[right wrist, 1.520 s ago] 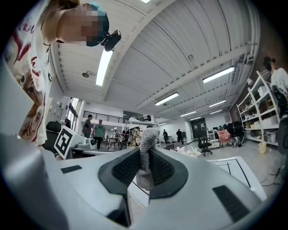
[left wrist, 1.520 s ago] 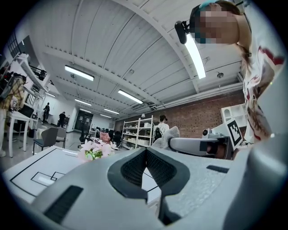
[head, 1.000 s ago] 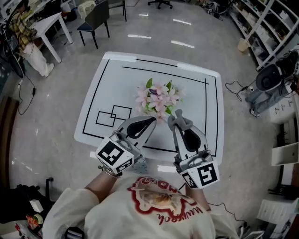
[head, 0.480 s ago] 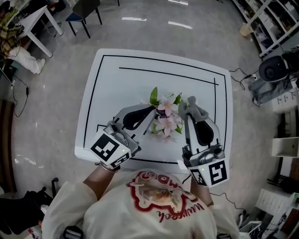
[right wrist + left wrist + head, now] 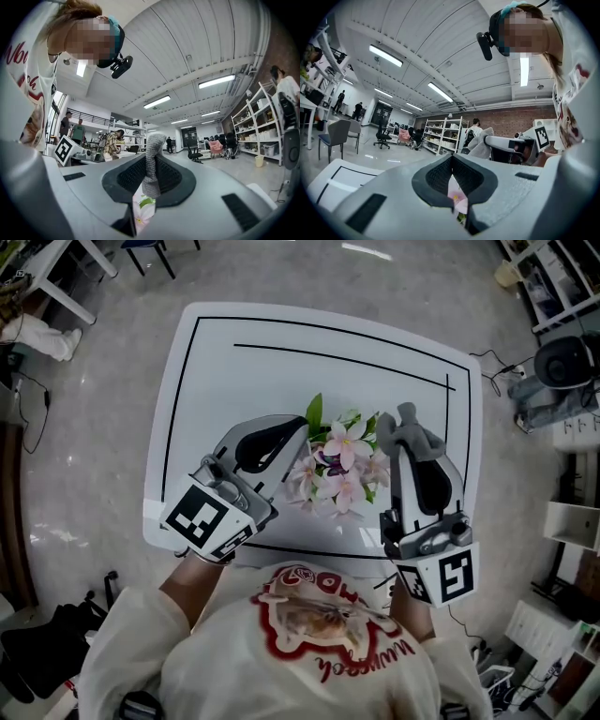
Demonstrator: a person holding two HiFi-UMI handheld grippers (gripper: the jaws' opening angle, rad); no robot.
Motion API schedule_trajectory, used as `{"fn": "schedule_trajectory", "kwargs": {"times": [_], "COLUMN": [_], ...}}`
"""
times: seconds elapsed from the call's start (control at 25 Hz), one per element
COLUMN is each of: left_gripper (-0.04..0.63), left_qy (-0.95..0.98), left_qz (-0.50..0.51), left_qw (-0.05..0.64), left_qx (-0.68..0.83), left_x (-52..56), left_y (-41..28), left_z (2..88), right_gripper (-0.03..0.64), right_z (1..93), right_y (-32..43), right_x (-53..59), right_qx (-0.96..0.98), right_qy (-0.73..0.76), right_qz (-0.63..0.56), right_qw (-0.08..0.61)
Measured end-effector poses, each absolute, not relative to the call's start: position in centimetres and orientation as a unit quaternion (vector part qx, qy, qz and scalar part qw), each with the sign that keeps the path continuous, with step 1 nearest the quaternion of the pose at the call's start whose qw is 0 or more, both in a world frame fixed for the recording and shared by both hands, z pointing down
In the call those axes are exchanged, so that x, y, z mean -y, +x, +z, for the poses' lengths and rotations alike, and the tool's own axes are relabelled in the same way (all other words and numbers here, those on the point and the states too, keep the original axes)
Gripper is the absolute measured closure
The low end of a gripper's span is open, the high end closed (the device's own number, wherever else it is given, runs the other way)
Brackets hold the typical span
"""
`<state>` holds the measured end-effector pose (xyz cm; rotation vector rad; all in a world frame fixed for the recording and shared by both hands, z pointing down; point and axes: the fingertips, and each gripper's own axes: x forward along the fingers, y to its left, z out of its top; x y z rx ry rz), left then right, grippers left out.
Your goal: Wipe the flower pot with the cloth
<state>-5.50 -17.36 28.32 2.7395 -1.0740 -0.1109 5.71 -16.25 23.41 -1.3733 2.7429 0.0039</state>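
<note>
Head view: both hands held low and level over the white, black-lined surface [image 5: 234,362], left gripper [image 5: 302,426] just left of a cluster of pink blooms with green leaves [image 5: 339,465], right gripper [image 5: 405,427] just right of it, carrying a grey knitted cloth [image 5: 419,434]; pot beneath hidden by the blooms. Left gripper view: fingers [image 5: 393,201] pressed together on nothing, pink petal glimpsed low through the gap. Right gripper view: fingers clamped on the cloth, upright; petals and leaf below.
</note>
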Motion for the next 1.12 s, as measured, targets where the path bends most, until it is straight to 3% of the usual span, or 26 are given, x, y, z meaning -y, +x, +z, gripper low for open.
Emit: {"fn": "schedule_trajectory", "kwargs": {"times": [0.48,0.92,1.12], "left_gripper": [0.592,0.592,0.592], "left_qy": [0.903,0.889,0.883], "left_qz": [-0.031,-0.018,-0.013], "left_qw": [0.123,0.139,0.146], "left_qx": [0.41,0.436,0.445], "left_x": [19.0,19.8,19.6], "left_y": [-5.9,-6.2,-6.3], "left_z": [30.3,32.6,33.9], "right_gripper": [0.565,0.565,0.565], "right_z": [24.9,29.7,32.5], "right_y": [8.6,5.6,4.3], "right_x": [21.8,27.6,28.2], "right_qx": [-0.919,-0.974,-0.986], "right_qy": [-0.392,-0.219,-0.143], "right_qz": [-0.041,-0.034,-0.066], "right_qw": [0.03,-0.051,-0.051]}}
